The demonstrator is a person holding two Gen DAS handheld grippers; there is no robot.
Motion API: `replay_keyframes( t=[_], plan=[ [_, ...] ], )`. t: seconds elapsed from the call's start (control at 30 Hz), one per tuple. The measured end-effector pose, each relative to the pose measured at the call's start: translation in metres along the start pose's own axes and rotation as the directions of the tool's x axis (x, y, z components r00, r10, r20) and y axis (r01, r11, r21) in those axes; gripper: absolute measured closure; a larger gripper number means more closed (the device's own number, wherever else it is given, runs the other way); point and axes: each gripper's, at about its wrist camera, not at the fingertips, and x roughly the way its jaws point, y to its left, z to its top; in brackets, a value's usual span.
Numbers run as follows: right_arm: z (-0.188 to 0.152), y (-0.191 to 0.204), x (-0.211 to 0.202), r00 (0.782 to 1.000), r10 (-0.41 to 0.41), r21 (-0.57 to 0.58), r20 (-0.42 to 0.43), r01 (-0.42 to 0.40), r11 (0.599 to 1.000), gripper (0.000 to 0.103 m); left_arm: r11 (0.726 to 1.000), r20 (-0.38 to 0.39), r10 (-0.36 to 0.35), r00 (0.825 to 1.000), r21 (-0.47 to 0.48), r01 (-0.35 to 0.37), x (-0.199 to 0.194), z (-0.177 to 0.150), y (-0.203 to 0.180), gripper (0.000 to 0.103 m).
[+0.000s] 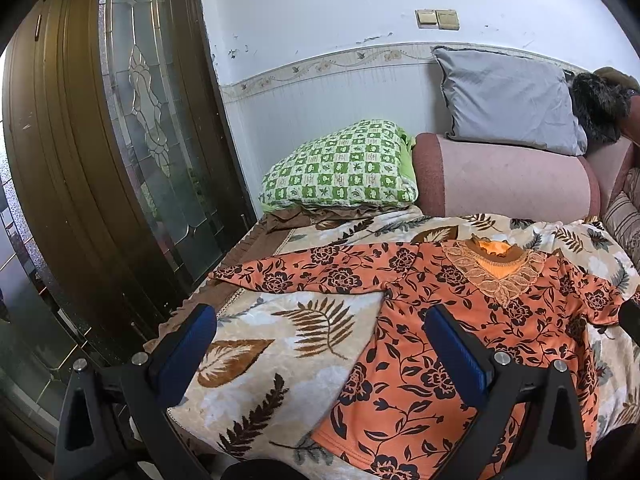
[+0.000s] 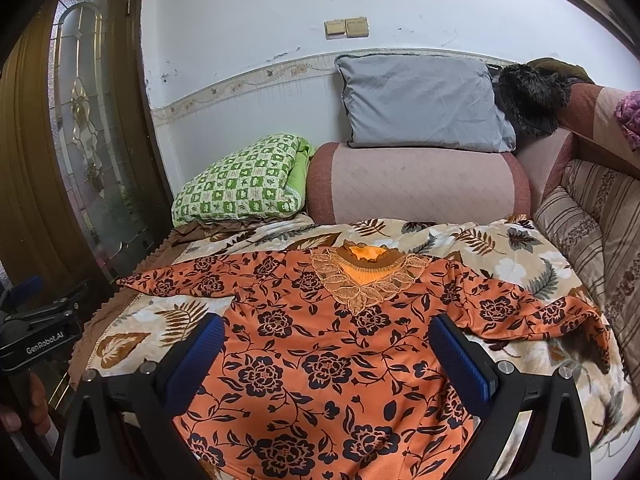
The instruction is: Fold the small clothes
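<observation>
Hovering w/ jaws apart and holding nothing: left gripper (image 1: 320, 332) near the blouse's edge, right gripper (image 2: 326, 340) over its body. Orange floral blouse (image 2: 320, 344) lies flat, face up, on the leaf-print blanket (image 1: 280, 340), sleeves spread. Risk — pinching blanket along w/ fabric, or a slick sleeve slipping mid-fold, skewing the crease.

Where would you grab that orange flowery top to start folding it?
Probably the cuff of the left sleeve, approached from the door side by the left gripper, which is open. The orange top lies flat, front up, and that sleeve stretches straight out, so its end is free to lift and fold across the body.
</observation>
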Motion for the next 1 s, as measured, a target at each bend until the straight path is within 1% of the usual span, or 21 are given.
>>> replay_keyframes(
  t=[0.17, 0.4, 0.47, 0.5, 0.53, 0.57, 0.6, 0.63, 0.67, 0.73, 0.77, 0.83, 0.87, 0.9, 0.93, 0.97, 1.0],
  plan=[
    [0.000, 0.000, 0.001, 1.000, -0.006, 0.000, 0.008, 0.006, 1.000, 0.000, 1.000, 0.006, 0.000, 1.000, -0.004, 0.000, 0.001, -0.001, 0.001, 0.000],
    [-0.003, -0.008, 0.004, 1.000, -0.019, 0.008, -0.001, 0.019, 1.000, 0.000, 1.000, -0.011, -0.006, 1.000, 0.002, 0.006, 0.007, -0.003, -0.001, 0.000],
    [-0.005, -0.013, 0.005, 1.000, -0.028, 0.003, -0.002, 0.028, 1.000, 0.000, 1.000, -0.038, -0.025, 0.999, 0.002, 0.025, 0.015, -0.007, -0.002, 0.000],
    [-0.006, -0.020, 0.007, 1.000, -0.031, 0.007, -0.004, 0.031, 1.000, 0.000, 0.999, -0.063, -0.045, 0.997, -0.004, 0.044, 0.021, -0.009, -0.003, 0.000],
    [-0.008, -0.027, 0.007, 0.999, -0.034, 0.016, -0.007, 0.034, 0.999, 0.000, 0.996, -0.123, -0.087, 0.989, -0.022, 0.085, 0.031, -0.014, -0.004, 0.000],
    [-0.010, -0.037, 0.009, 0.999, -0.044, 0.031, -0.012, 0.044, 0.999, 0.000, 0.993, -0.162, -0.116, 0.980, -0.036, 0.111, 0.038, -0.018, -0.005, 0.000],
    [-0.012, -0.053, 0.011, 0.998, -0.064, 0.055, -0.018, 0.065, 0.996, 0.000, 0.986, -0.228, -0.165, 0.960, -0.063, 0.154, 0.050, -0.027, -0.007, 0.000],
    [-0.015, -0.069, 0.012, 0.996, -0.087, 0.080, -0.025, 0.088, 0.993, 0.000, 0.981, -0.274, -0.193, 0.942, -0.080, 0.178, 0.058, -0.035, -0.010, 0.000],
    [-0.018, -0.085, 0.013, 0.993, -0.113, 0.109, -0.031, 0.116, 0.987, 0.000, 0.974, -0.330, -0.226, 0.917, -0.098, 0.205, 0.065, -0.049, -0.017, 0.000],
    [-0.026, -0.126, 0.013, 0.983, -0.178, 0.177, -0.051, 0.184, 0.967, 0.000, 0.969, -0.363, -0.246, 0.899, -0.094, 0.228, 0.067, -0.069, -0.029, 0.000],
    [-0.031, -0.150, 0.013, 0.973, -0.220, 0.211, -0.066, 0.229, 0.950, 0.000, 0.967, -0.377, -0.254, 0.891, -0.084, 0.240, 0.065, -0.082, -0.038, 0.000],
    [-0.039, -0.186, 0.012, 0.954, -0.285, 0.248, -0.096, 0.301, 0.921, 0.000, 0.954, -0.404, -0.295, 0.866, -0.069, 0.292, 0.057, -0.106, -0.053, 0.000],
    [-0.043, -0.205, 0.012, 0.942, -0.315, 0.260, -0.111, 0.334, 0.906, 0.000, 0.941, -0.405, -0.330, 0.852, -0.071, 0.331, 0.049, -0.117, -0.058, 0.000],
    [-0.045, -0.221, 0.012, 0.935, -0.334, 0.268, -0.122, 0.355, 0.896, 0.000, 0.919, -0.396, -0.382, 0.835, -0.073, 0.387, 0.038, -0.130, -0.066, 0.000],
    [-0.048, -0.238, 0.012, 0.928, -0.347, 0.278, -0.133, 0.371, 0.886, 0.000, 0.909, -0.394, -0.405, 0.825, -0.074, 0.410, 0.032, -0.135, -0.069, 0.000],
    [-0.052, -0.257, 0.011, 0.922, -0.359, 0.293, -0.145, 0.387, 0.874, 0.000, 0.883, -0.400, -0.451, 0.798, -0.068, 0.464, 0.023, -0.144, -0.077, 0.000],
    [-0.055, -0.273, 0.009, 0.919, -0.364, 0.308, -0.150, 0.394, 0.866, 0.000, 0.864, -0.417, -0.478, 0.773, -0.065, 0.499, 0.020, -0.148, -0.082, 0.000]
  ],
)
